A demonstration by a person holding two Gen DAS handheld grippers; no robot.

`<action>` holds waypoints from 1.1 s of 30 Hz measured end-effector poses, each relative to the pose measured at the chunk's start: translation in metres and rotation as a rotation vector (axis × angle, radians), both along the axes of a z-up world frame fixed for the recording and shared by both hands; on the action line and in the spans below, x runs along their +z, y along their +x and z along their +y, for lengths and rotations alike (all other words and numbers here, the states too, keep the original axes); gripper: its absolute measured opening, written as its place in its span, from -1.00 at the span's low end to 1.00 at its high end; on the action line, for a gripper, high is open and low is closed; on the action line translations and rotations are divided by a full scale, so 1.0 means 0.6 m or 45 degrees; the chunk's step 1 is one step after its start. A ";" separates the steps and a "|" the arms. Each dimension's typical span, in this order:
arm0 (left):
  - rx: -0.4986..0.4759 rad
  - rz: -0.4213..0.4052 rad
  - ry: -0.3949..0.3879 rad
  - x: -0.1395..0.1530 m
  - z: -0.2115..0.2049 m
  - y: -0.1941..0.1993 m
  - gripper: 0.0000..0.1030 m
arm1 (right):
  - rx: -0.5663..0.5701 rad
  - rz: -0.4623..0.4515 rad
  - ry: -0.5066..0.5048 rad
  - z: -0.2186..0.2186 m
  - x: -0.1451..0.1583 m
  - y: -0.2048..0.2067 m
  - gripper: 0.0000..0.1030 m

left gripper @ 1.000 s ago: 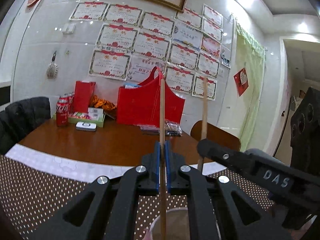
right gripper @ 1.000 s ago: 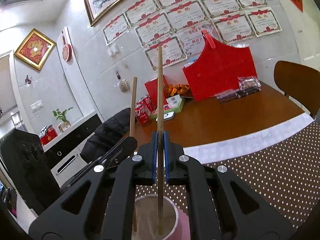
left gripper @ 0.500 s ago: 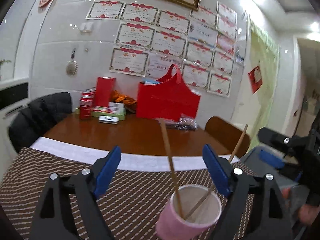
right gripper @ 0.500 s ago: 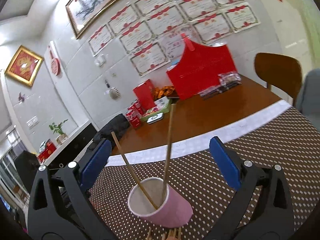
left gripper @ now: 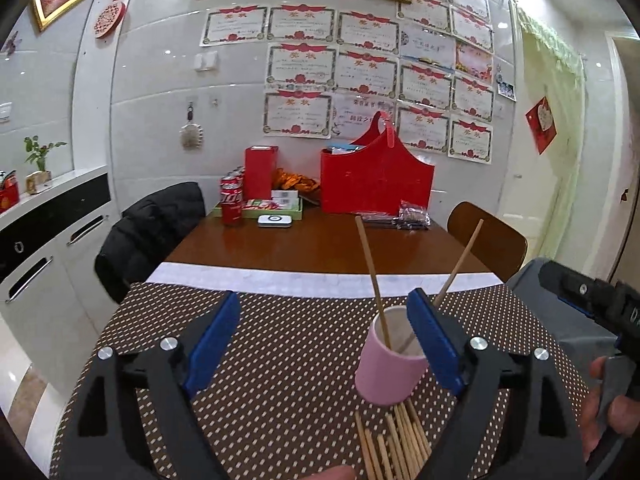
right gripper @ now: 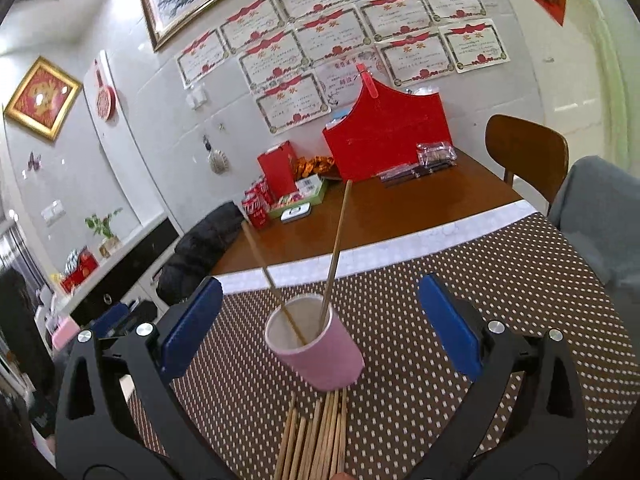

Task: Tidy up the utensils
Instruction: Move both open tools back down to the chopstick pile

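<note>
A pink cup [left gripper: 390, 364] stands on the dotted brown mat and also shows in the right wrist view [right gripper: 320, 348]. Two wooden chopsticks [left gripper: 372, 276] lean inside it, one left, one right [right gripper: 336, 248]. A pile of several loose chopsticks [left gripper: 394, 440] lies on the mat in front of the cup, seen too in the right wrist view [right gripper: 316, 436]. My left gripper [left gripper: 324, 340] is open and empty, above and behind the pile. My right gripper [right gripper: 320, 320] is open and empty, with the cup between its jaws in view.
The dotted mat [left gripper: 280, 360] covers the near part of a wooden table [left gripper: 312, 244]. At the far end stand a red bag [left gripper: 376, 184], cola cans [left gripper: 232, 204] and a green tray. A wooden chair [left gripper: 486, 244] is at the right, a black jacket [left gripper: 148, 232] at the left.
Both grippers opened and let go of one chopstick each into the pink cup, then drew back. The chopsticks now lean against the cup's rim.
</note>
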State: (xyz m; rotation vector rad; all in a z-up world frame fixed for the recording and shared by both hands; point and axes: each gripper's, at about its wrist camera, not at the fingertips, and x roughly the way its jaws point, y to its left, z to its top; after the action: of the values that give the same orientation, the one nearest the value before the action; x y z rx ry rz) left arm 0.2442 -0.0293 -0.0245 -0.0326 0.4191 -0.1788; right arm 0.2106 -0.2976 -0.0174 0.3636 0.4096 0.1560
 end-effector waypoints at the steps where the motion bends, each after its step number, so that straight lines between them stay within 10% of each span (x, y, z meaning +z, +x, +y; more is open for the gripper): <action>1: 0.011 0.005 0.002 0.001 0.005 -0.009 0.63 | 0.009 0.007 -0.024 0.006 0.001 -0.008 0.88; 33: -0.094 0.490 0.243 -0.242 -0.039 -0.091 0.64 | 0.143 0.446 -0.368 0.045 -0.178 -0.087 0.88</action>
State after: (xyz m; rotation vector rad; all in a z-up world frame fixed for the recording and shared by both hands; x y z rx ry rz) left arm 0.1895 -0.0525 -0.1694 0.1383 0.8205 -0.2051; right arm 0.1583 -0.2708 -0.1243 0.0807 0.7892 0.1402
